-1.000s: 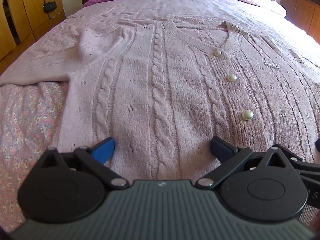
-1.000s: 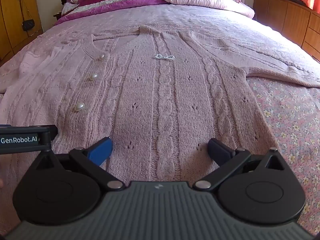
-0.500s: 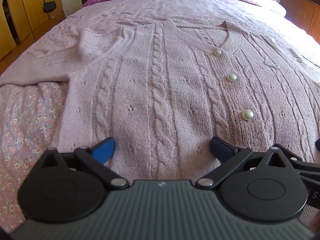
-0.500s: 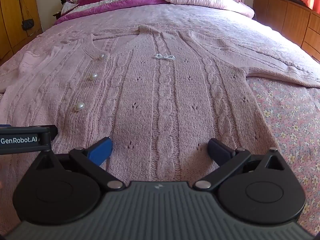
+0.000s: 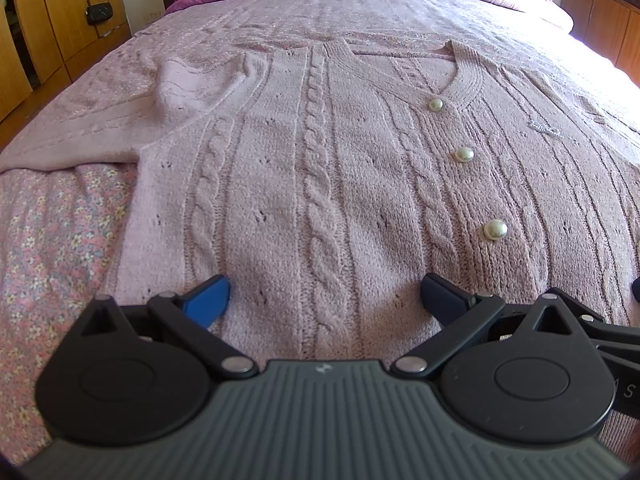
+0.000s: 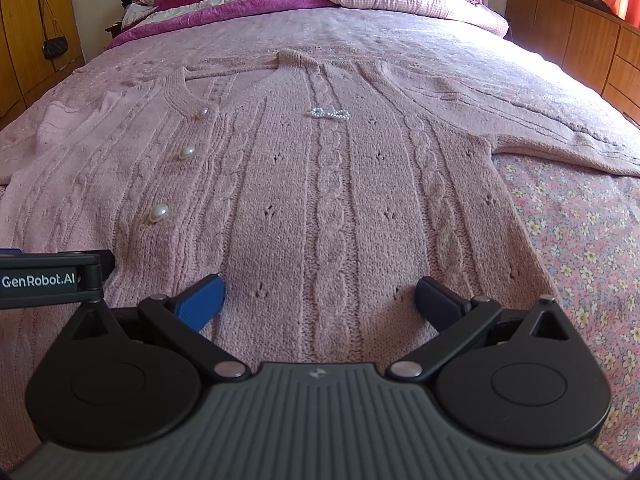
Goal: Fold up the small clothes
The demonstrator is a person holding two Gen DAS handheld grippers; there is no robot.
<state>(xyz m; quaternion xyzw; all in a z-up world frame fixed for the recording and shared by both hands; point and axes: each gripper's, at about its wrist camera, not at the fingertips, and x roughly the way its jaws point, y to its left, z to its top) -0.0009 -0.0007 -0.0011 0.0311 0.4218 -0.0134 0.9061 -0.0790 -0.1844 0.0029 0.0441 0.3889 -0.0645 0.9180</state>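
Two grippers, left gripper [image 5: 325,294] and right gripper [image 6: 318,295], both spread wide and empty-jawed, poised at the near hem of the flat pink cable-knit cardigan [image 5: 320,184].

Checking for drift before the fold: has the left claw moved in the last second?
No. In the left wrist view, the left claw sits open at the cardigan hem, with the nearest pearl button in the same spot.

I note the cardigan [image 5: 320,184] is a soft, fuzzy cable knit, matt pink, with glossy pearl-like buttons [image 5: 495,229] and a beaded bow [image 6: 329,113]. The bed [image 6: 580,240] carries a matt floral cotton-like sheet. Both tools, left [image 5: 325,295] and right [image 6: 319,298], show matt black plastic, ribbed grey housing and bright metal pivots. The wardrobe [image 5: 60,20] is smooth varnished wood.
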